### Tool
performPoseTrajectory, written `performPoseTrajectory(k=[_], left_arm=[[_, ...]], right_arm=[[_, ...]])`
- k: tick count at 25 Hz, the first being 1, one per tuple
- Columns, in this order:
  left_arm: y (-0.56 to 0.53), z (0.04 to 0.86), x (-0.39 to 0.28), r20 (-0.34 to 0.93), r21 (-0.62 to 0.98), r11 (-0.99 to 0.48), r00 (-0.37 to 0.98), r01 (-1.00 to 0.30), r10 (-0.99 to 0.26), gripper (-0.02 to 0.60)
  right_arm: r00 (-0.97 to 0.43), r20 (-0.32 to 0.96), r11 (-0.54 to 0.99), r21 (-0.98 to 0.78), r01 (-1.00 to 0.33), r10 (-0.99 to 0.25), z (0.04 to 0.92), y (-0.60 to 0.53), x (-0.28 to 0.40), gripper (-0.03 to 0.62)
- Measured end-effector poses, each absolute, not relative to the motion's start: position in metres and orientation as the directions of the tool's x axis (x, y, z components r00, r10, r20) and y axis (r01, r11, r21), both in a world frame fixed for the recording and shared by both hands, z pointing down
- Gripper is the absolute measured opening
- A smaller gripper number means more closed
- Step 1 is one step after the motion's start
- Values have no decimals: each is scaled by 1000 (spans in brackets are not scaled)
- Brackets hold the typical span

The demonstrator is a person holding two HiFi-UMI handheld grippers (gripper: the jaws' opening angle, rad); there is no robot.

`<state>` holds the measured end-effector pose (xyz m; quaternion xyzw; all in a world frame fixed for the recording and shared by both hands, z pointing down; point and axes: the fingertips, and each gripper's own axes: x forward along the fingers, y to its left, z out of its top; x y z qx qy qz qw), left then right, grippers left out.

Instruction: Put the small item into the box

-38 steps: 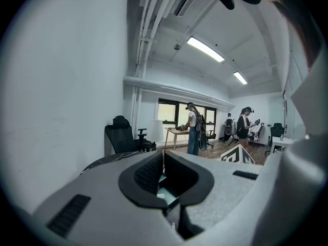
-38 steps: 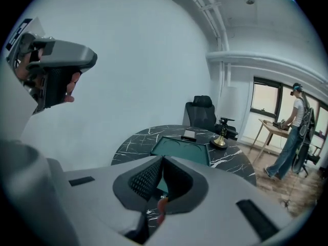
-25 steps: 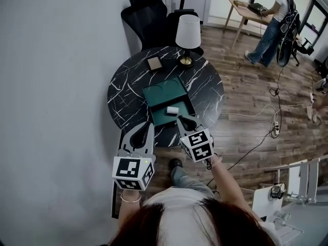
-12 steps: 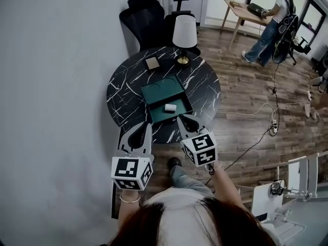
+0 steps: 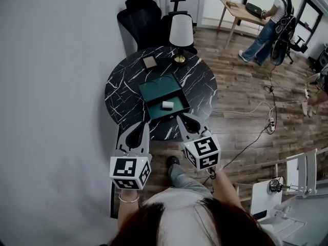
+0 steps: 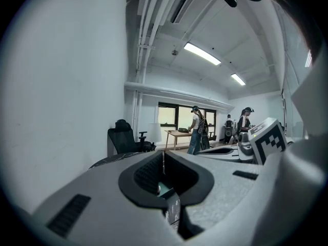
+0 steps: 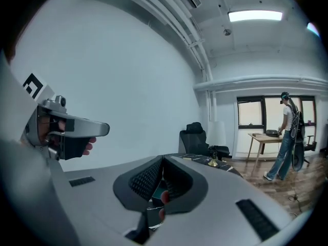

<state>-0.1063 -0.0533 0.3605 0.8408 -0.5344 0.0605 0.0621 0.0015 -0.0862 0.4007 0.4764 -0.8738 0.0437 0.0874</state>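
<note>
A green open box [image 5: 154,92] lies in the middle of the round black marble table [image 5: 120,94]. The small white item [image 5: 167,104] rests inside the box, near its front right. Both grippers hover over the table's near edge, drawn back from the box. My left gripper [image 5: 145,124] is shut with nothing in it, and its jaws meet in the left gripper view [image 6: 163,152]. My right gripper [image 5: 179,117] is also shut and empty, its tips just short of the box's near rim; the right gripper view [image 7: 163,159] shows the jaws closed together.
A white-shaded lamp [image 5: 178,31] and a small tan box [image 5: 149,61] stand at the table's far side. Black office chairs [image 5: 139,15] sit behind it, and a white wall runs along the left. A person [image 5: 266,27] stands at a desk far right. Cables [image 5: 256,111] cross the wooden floor.
Both grippers have drawn back slightly from the table. The gap between the right gripper's tips and the white item has grown. The item stays in the box.
</note>
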Motion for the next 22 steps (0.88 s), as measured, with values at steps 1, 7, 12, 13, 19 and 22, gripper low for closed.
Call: performPoseTrajectory(k=[1,7,12,13,19,22], left_arm=[[-51,360,-106,167,39,-420,421,-907,-892,15],[-39,359,-108,160,39,-417,417,-908,-895,15],[-30,356,-109,153,38,-414,414,-910,-897,15],[-28,356,-109,151,38,-413,414,-910,-898,15],[-18,354,-109,145,35,-410,410,-911,-900,15],[-15,352,-108,141,36,-406,406,-913,-903,15]], right_arm=[[-531,188,542,9,-840,-826,399,-83,2,26],[-531,159,539,10,-842,-833,389,-69,3,26],[-535,133,541,9,-841,-834,379,-56,2,26],[-535,128,540,10,-841,-835,378,-54,2,26],[-530,109,534,15,-845,-841,371,-45,7,26],[-530,100,534,12,-846,-842,368,-41,9,26]])
